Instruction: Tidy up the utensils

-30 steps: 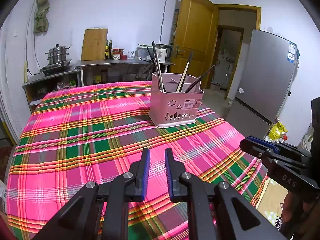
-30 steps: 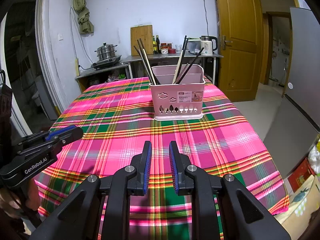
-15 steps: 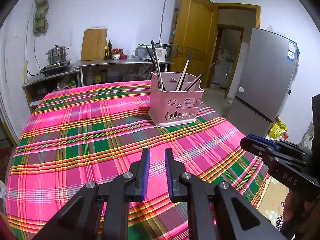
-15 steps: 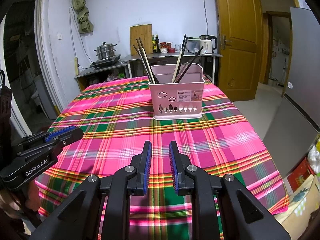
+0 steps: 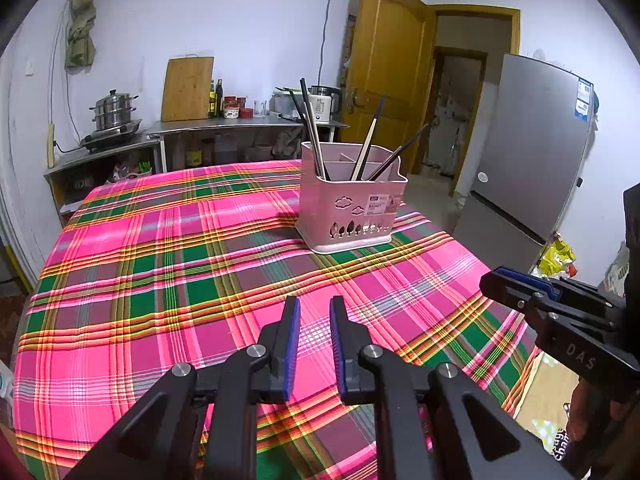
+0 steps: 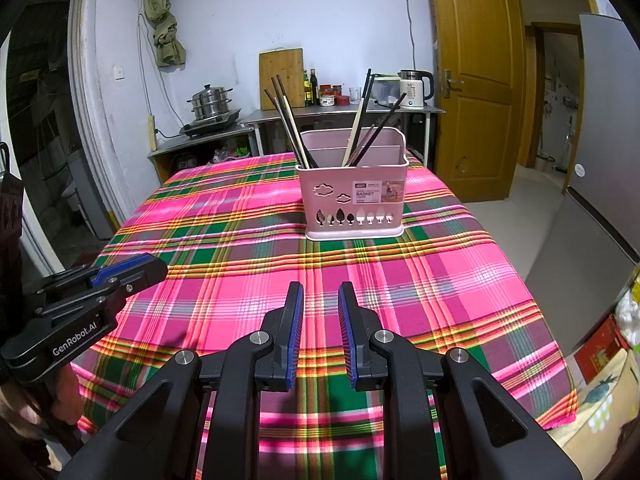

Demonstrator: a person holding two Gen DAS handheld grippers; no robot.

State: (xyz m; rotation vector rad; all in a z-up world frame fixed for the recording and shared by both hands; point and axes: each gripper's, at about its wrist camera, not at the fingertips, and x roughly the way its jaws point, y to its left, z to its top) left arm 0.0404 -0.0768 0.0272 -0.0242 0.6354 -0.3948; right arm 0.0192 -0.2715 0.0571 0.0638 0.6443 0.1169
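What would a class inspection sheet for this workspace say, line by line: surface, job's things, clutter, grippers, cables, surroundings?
Surface: plaid tablecloth covers the table.
Job's things: pink utensil basket upright; chopsticks lean in its compartments.
Clutter: nothing seen on the cloth.
Grippers: left gripper and right gripper hover near the table's edge, jaws slightly apart, empty.
Cables: wire down the back wall.
Surroundings: kettle, steamer pot, cutting board, open door, fridge.
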